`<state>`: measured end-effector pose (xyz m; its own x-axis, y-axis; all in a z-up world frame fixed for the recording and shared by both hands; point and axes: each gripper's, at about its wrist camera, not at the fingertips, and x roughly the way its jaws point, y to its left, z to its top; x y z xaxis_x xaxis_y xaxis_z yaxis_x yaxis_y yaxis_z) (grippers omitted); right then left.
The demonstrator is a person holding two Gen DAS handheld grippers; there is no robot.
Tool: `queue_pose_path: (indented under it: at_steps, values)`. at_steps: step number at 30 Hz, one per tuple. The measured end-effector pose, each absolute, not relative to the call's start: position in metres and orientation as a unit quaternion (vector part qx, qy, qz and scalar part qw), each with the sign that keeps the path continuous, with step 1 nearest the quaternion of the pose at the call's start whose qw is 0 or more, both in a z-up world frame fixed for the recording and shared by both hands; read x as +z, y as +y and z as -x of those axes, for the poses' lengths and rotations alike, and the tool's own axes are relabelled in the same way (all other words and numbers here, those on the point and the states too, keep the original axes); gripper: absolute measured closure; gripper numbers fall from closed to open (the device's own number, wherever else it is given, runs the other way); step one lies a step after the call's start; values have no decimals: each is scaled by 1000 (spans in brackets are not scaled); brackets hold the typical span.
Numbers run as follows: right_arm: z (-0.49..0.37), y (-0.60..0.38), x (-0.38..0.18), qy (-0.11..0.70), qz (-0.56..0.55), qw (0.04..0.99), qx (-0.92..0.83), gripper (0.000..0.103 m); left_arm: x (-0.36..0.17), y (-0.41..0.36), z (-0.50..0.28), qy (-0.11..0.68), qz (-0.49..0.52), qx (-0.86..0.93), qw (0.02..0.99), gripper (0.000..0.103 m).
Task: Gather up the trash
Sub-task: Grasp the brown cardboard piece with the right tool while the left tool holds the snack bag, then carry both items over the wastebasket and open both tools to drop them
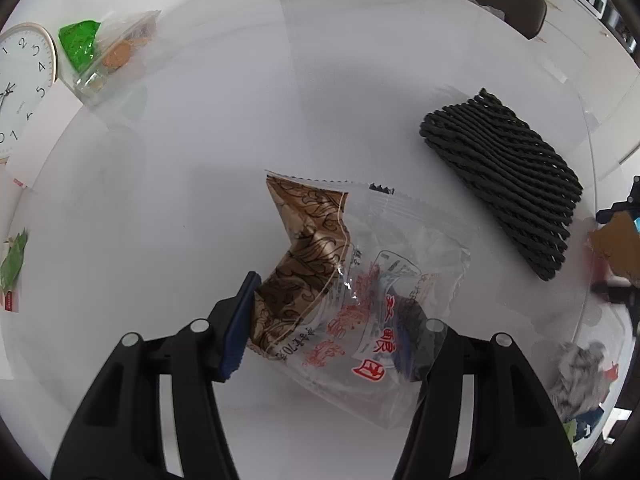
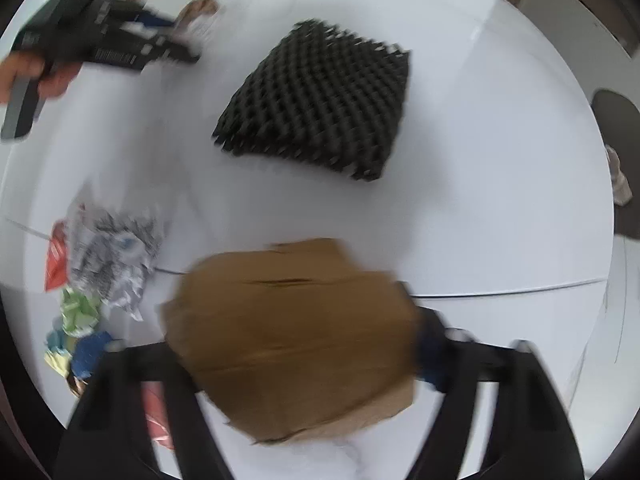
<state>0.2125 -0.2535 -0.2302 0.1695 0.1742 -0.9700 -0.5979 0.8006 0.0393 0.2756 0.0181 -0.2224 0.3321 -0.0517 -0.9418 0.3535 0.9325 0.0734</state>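
In the left wrist view a clear plastic snack wrapper [image 1: 352, 280] with a brown patterned part and red print lies between the fingers of my left gripper [image 1: 328, 320]. The jaws stand wide around it, touching its sides. In the right wrist view, which is blurred, my right gripper [image 2: 296, 344] holds a crumpled piece of brown cardboard [image 2: 296, 340] above the white table [image 2: 500, 208]. The cardboard hides the left finger. The left gripper [image 2: 120, 44] and the hand holding it show at the upper left of that view.
A black foam net sleeve [image 1: 504, 180] lies on the table, also in the right wrist view [image 2: 320, 104]. A pile of crumpled wrappers [image 2: 100, 280] sits at the left. A clear bag with green wrapping [image 1: 104, 52] and a clock [image 1: 20, 88] are at the far left.
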Motion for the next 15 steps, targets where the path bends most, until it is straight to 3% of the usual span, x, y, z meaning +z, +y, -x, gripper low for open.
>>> queue_pose_path:
  at_steps: [7,15]
  values:
    - [-173,-277,-173,548,101,803,213,37,-171,14,-239,535,-138,-142,821,47]
    - [-43,-306,-115,503,-19,852,145,36,-113,-12,-146,536,-121,-180,816,47]
